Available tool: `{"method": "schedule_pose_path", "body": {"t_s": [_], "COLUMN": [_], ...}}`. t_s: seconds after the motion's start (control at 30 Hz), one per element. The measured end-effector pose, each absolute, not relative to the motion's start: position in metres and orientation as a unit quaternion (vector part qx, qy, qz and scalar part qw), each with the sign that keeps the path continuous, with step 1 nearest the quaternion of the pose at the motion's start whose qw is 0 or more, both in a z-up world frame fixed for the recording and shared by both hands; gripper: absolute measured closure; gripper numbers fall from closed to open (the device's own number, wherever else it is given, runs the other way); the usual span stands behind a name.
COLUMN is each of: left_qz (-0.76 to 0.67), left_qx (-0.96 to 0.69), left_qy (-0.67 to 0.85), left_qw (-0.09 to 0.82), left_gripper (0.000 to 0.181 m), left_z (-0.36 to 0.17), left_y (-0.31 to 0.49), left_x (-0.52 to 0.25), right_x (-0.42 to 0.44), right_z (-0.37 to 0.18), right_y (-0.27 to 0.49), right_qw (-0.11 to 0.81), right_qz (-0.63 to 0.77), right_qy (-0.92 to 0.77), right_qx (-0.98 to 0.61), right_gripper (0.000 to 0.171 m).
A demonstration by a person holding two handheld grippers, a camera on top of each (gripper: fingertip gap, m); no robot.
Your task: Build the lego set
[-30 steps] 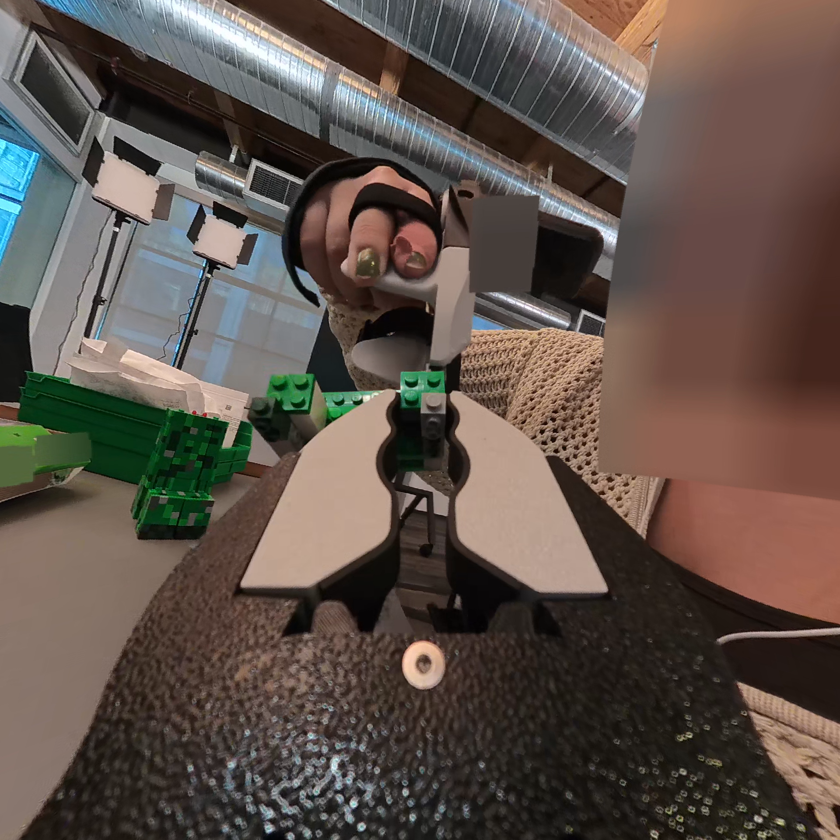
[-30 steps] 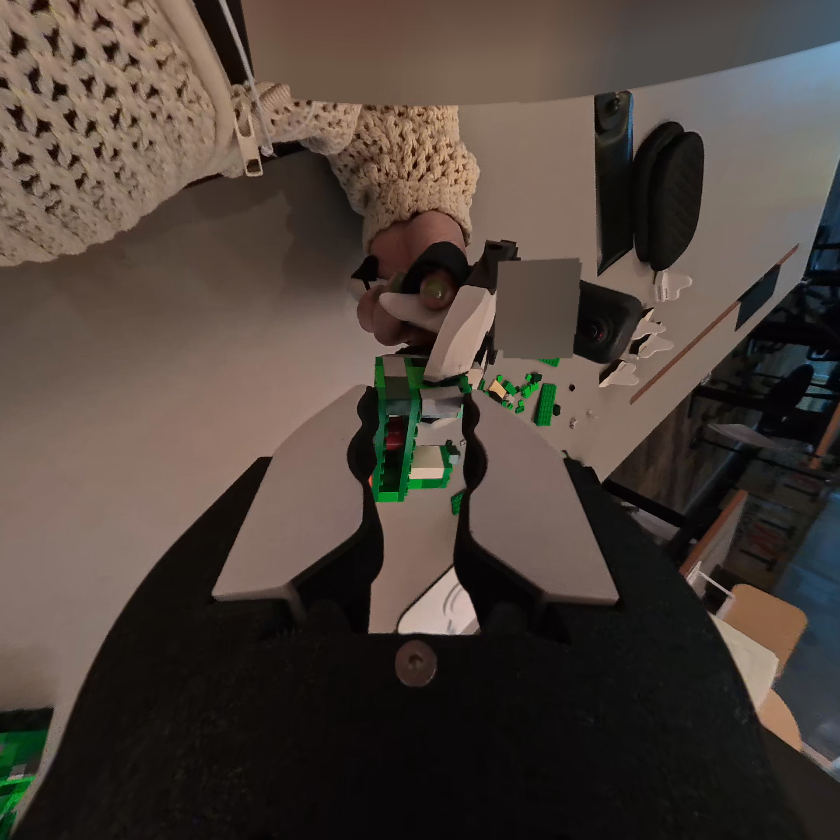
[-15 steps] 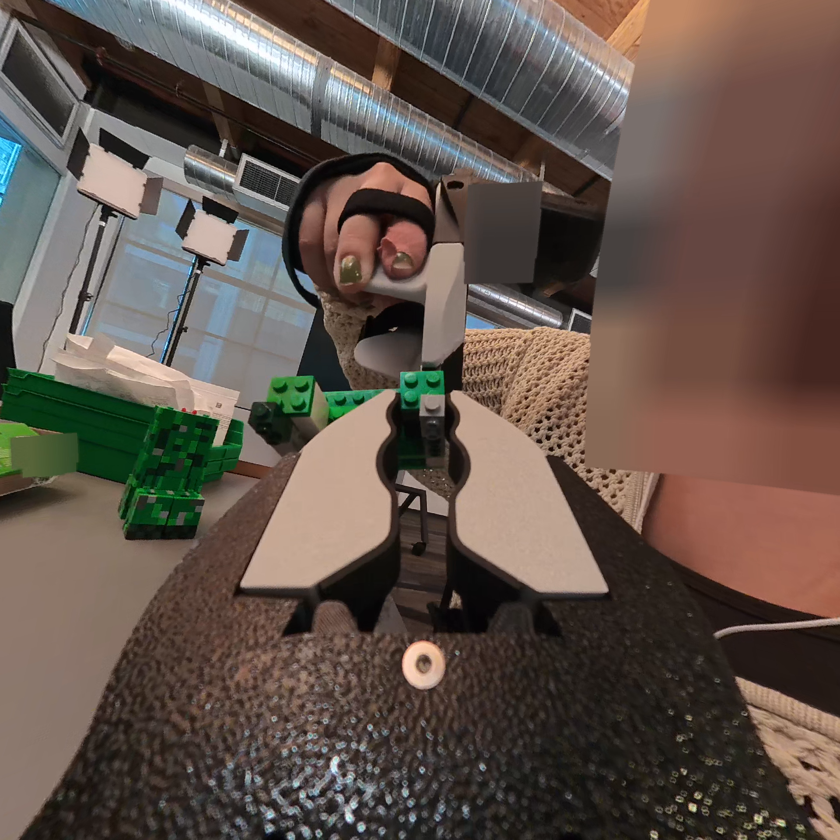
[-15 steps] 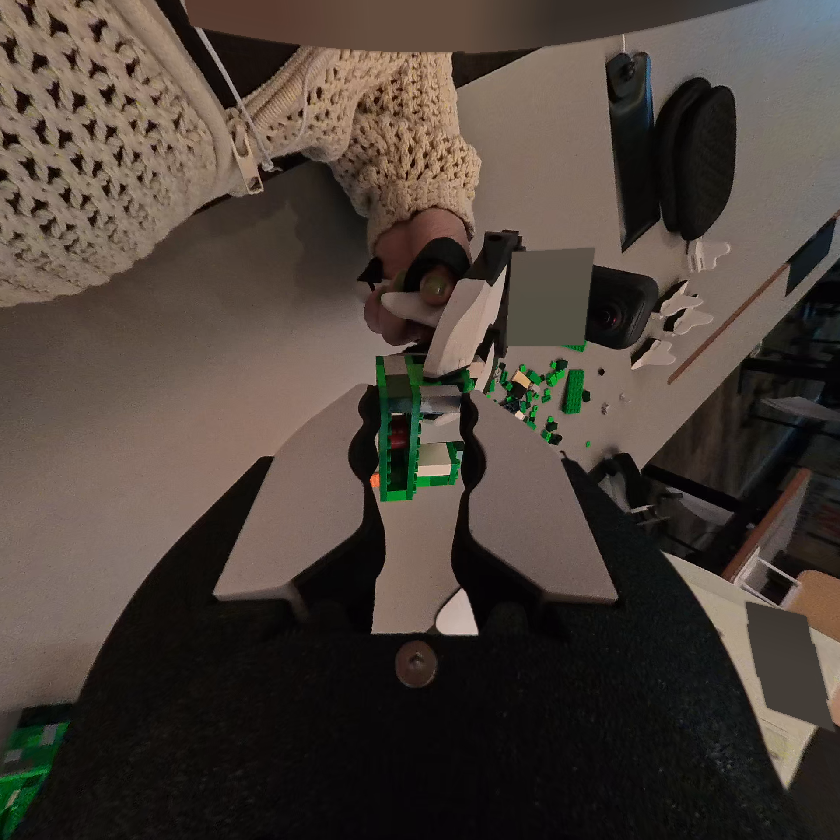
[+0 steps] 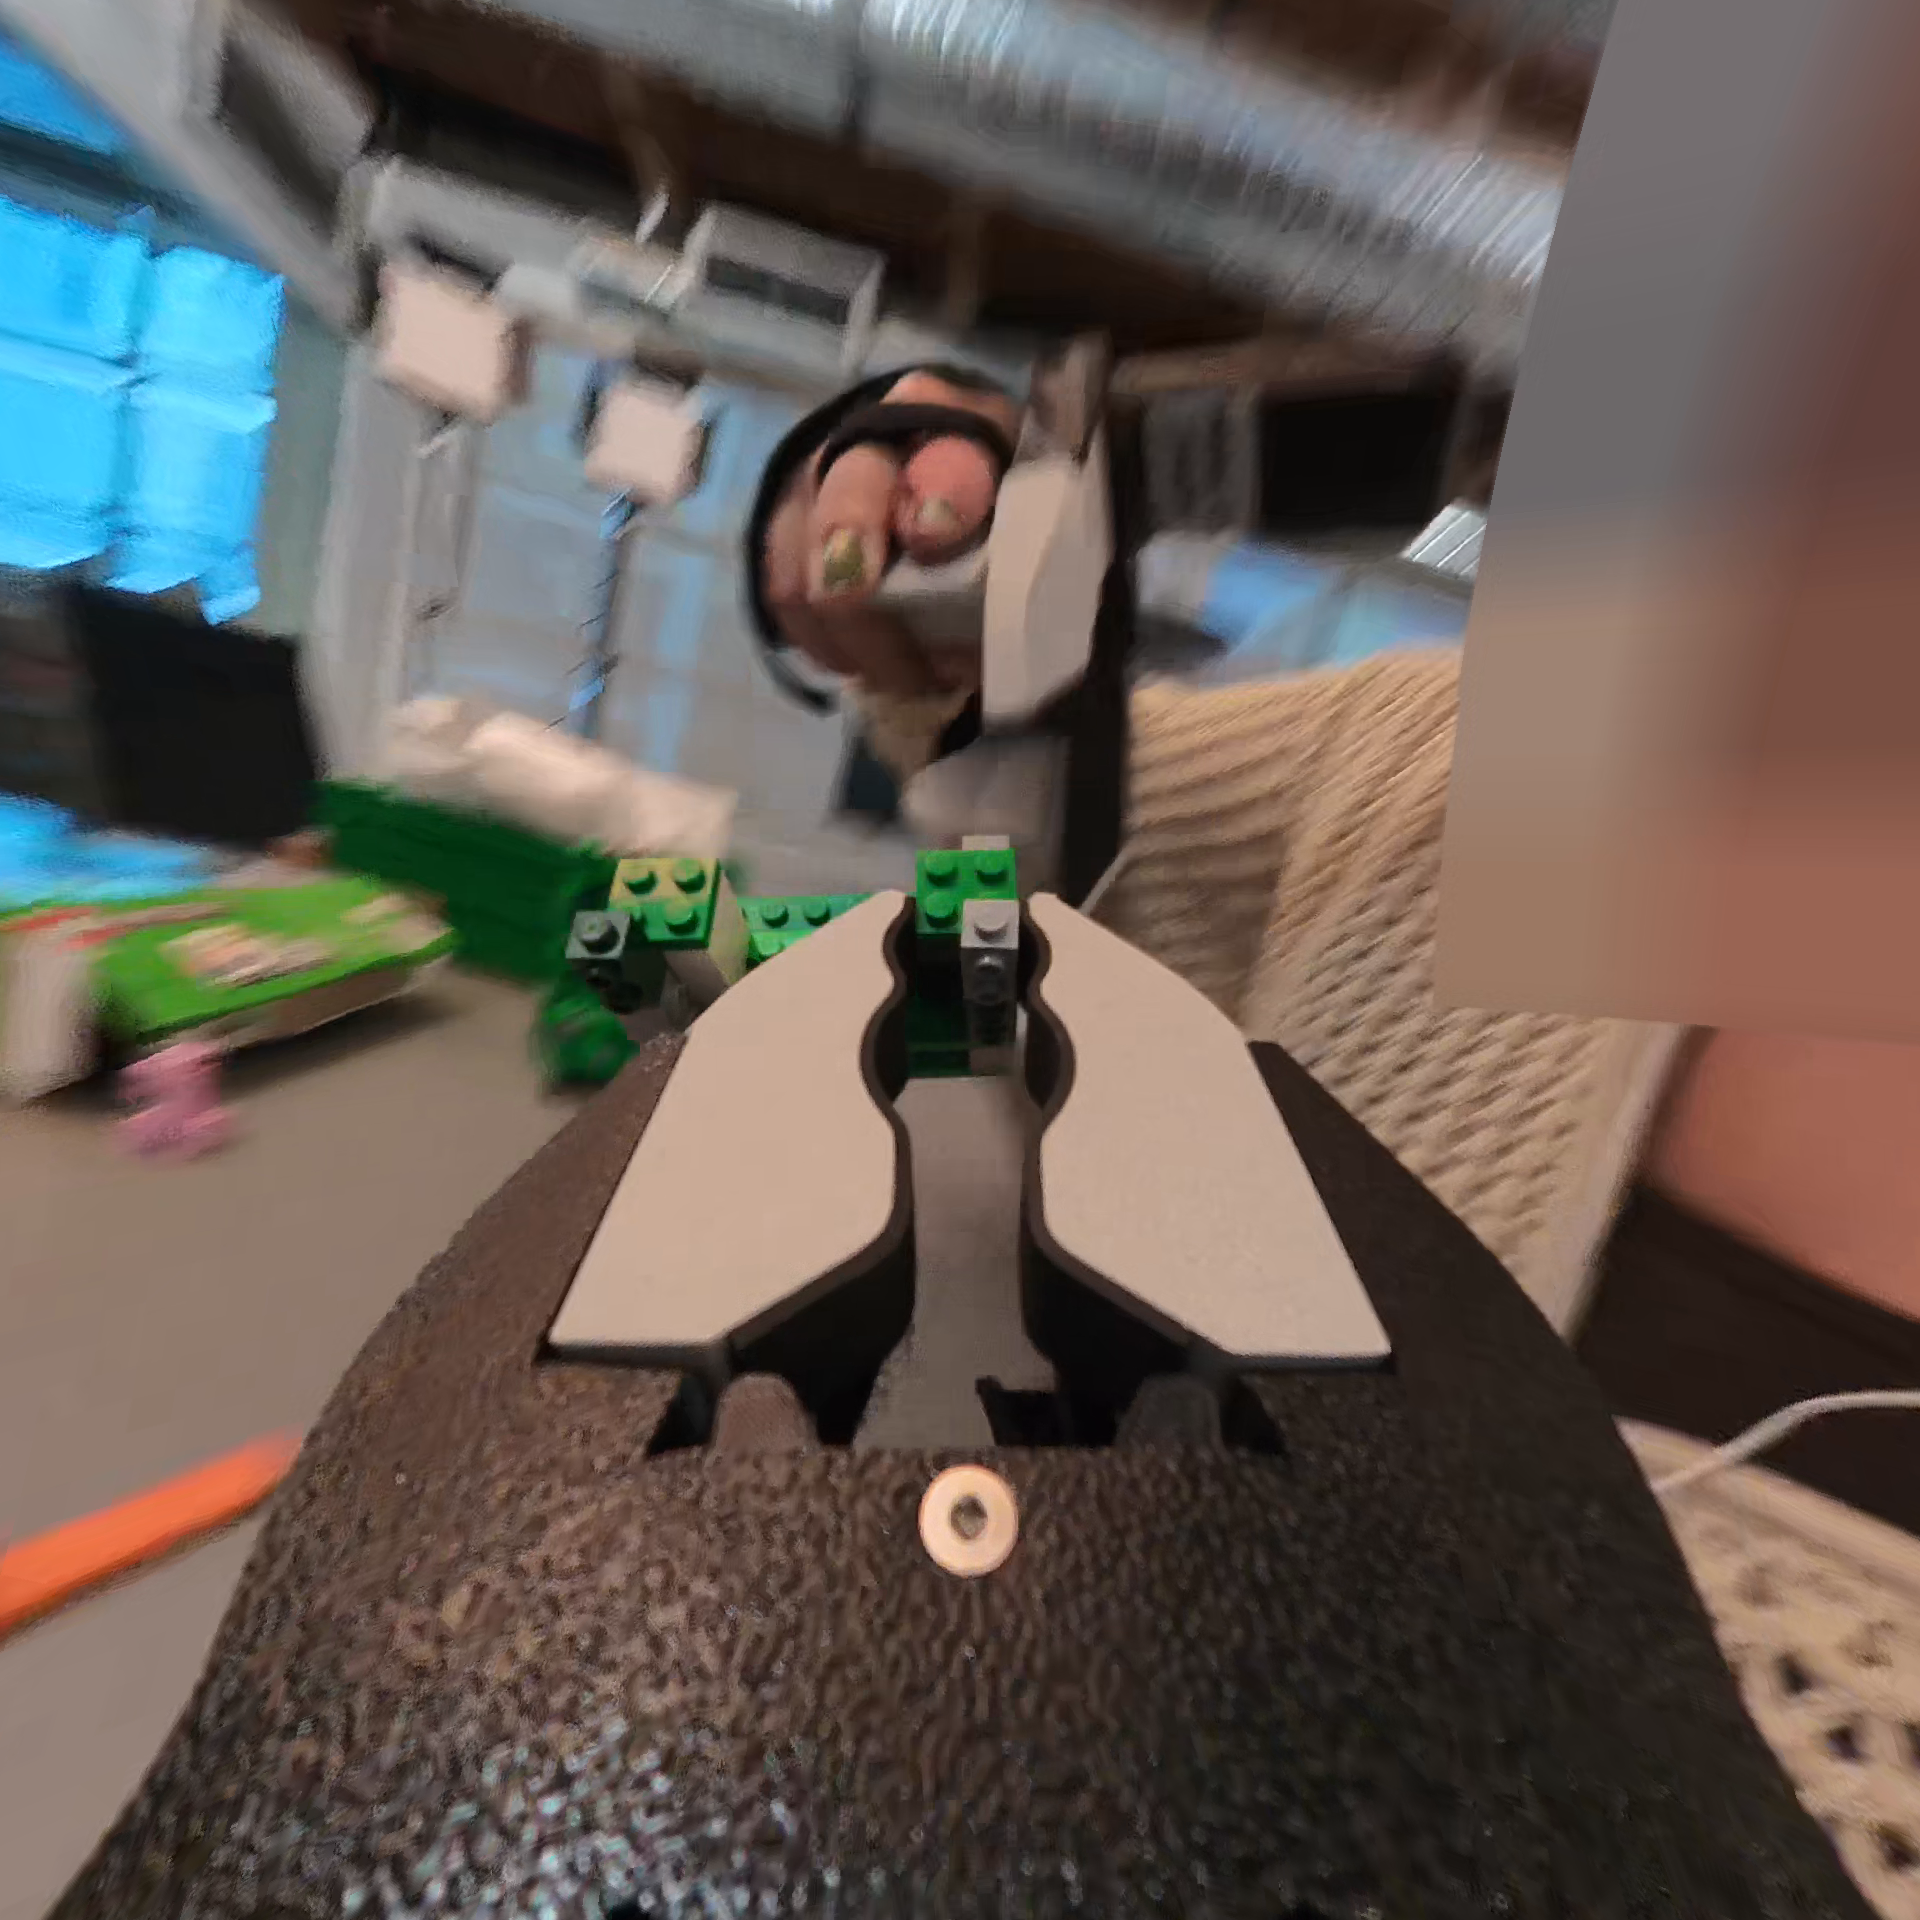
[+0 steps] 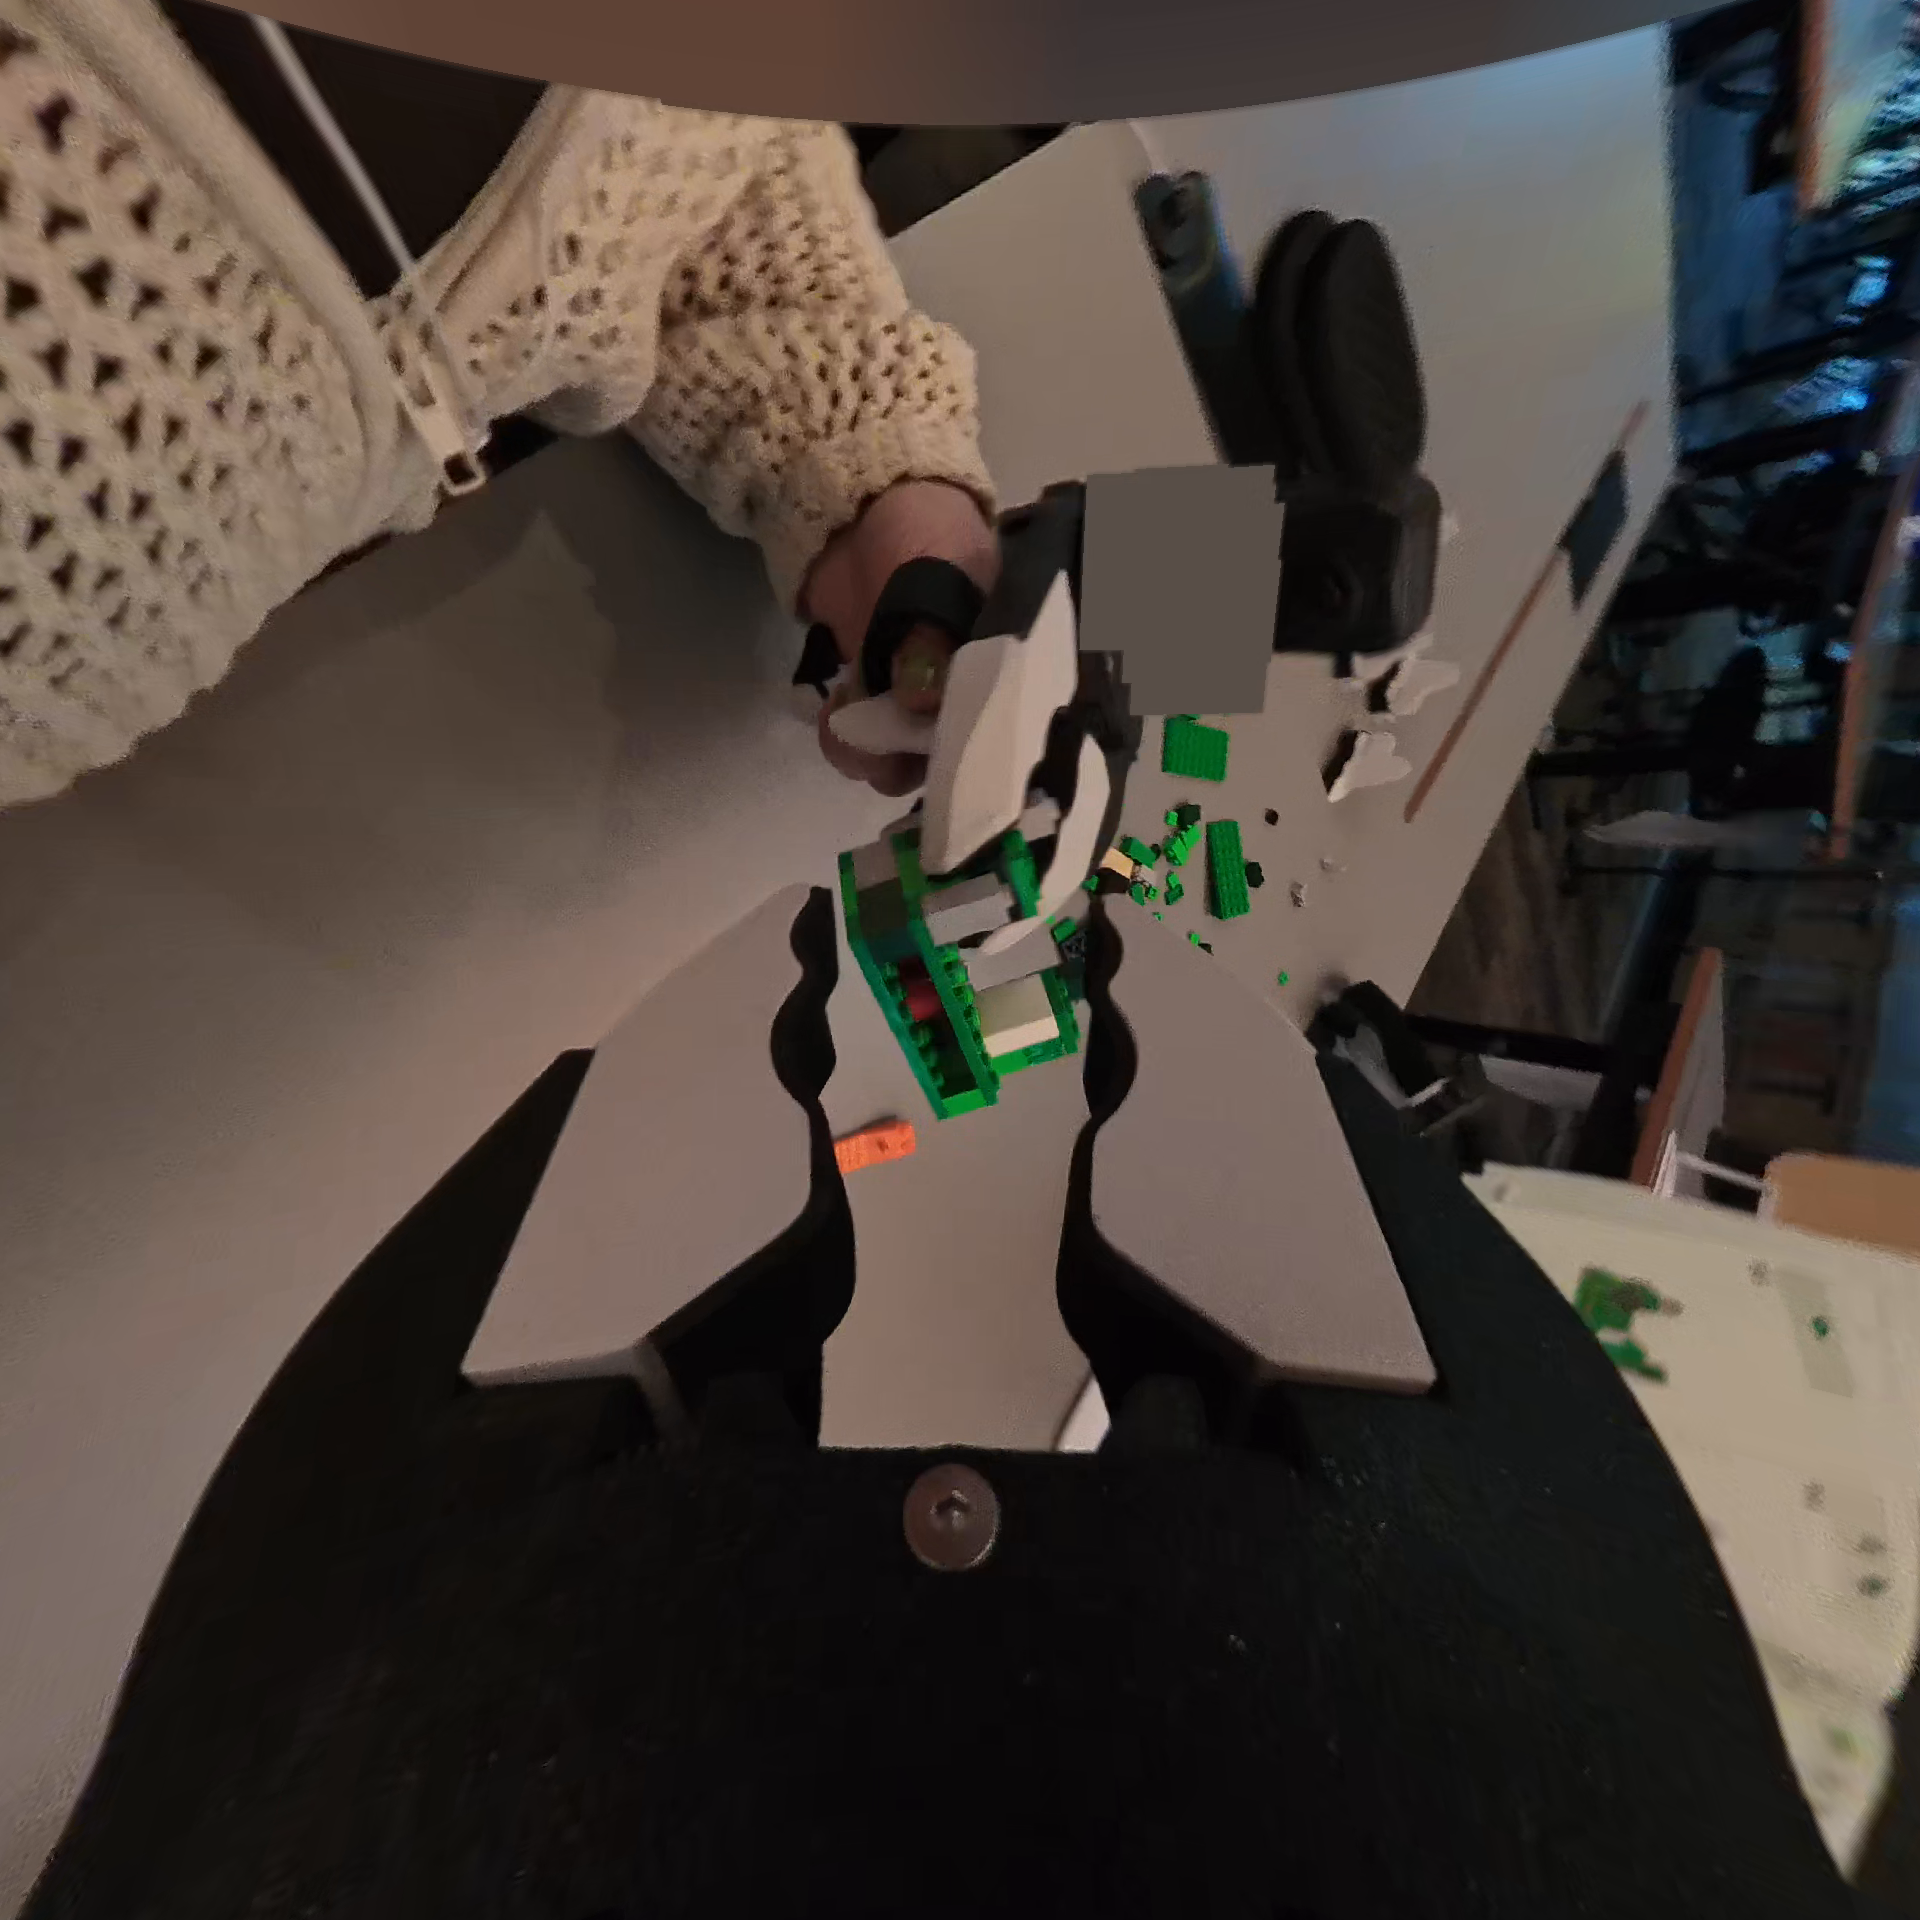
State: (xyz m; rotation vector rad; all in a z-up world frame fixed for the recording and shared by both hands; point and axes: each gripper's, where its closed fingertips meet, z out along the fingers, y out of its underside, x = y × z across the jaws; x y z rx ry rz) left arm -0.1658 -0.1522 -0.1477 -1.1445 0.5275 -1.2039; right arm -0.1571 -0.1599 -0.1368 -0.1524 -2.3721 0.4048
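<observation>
While the left tongs [image 5: 961, 935] grip the partly built green and grey lego model [image 5: 961, 940] between their tips, the right tongs [image 6: 951, 935] stand wide apart around the same model [image 6: 961, 987] without touching it, so the model hangs above the table [image 6: 416, 935] in the left tongs alone; seen from the right wrist, the left tongs [image 6: 1013, 862] clamp the model's far end, and its open side shows green walls, grey and white bricks and a red piece inside. Just beneath, near the right tongs, lies an orange brick [image 6: 875, 1146] on the table; farther off to the right sit loose green pieces [image 6: 1174, 847] and two green plates [image 6: 1224, 868]; nearer on the right lies a paper instruction sheet [image 6: 1714, 1455]. From the left wrist, a green box [image 5: 249, 951] and a pink figure [image 5: 171, 1101] show blurred at far left. I judge the build about midway: a walled body stands assembled, yet many loose pieces remain unplaced.
</observation>
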Motion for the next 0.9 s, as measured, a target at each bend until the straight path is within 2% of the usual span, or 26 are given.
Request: {"method": "schedule_pose_path", "body": {"t_s": [0.17, 0.4, 0.6, 0.9], "left_qz": [-0.336, -0.228, -0.166, -0.141], "left_qx": [-0.660, -0.744, -0.776, -0.798], "left_qy": [0.302, 0.367, 0.387, 0.384], "left_qw": [0.600, 0.509, 0.470, 0.443], "left_gripper": [0.165, 0.164, 0.164, 0.164], "left_z": [-0.209, -0.268, -0.294, -0.312], "left_y": [-0.126, -0.114, -0.116, -0.113], "left_x": [-0.174, -0.170, -0.169, -0.168], "right_x": [-0.167, -0.192, -0.205, -0.188], "right_z": [-0.150, -0.212, -0.231, -0.223], "right_y": [-0.121, -0.023, 0.015, 0.015], "right_qw": [0.463, 0.545, 0.587, 0.614], "right_qz": [0.275, 0.428, 0.434, 0.442], "right_qy": [-0.818, -0.590, -0.521, -0.501], "right_qx": [-0.202, -0.415, -0.442, -0.420], "right_gripper": [0.130, 0.139, 0.144, 0.151]}}
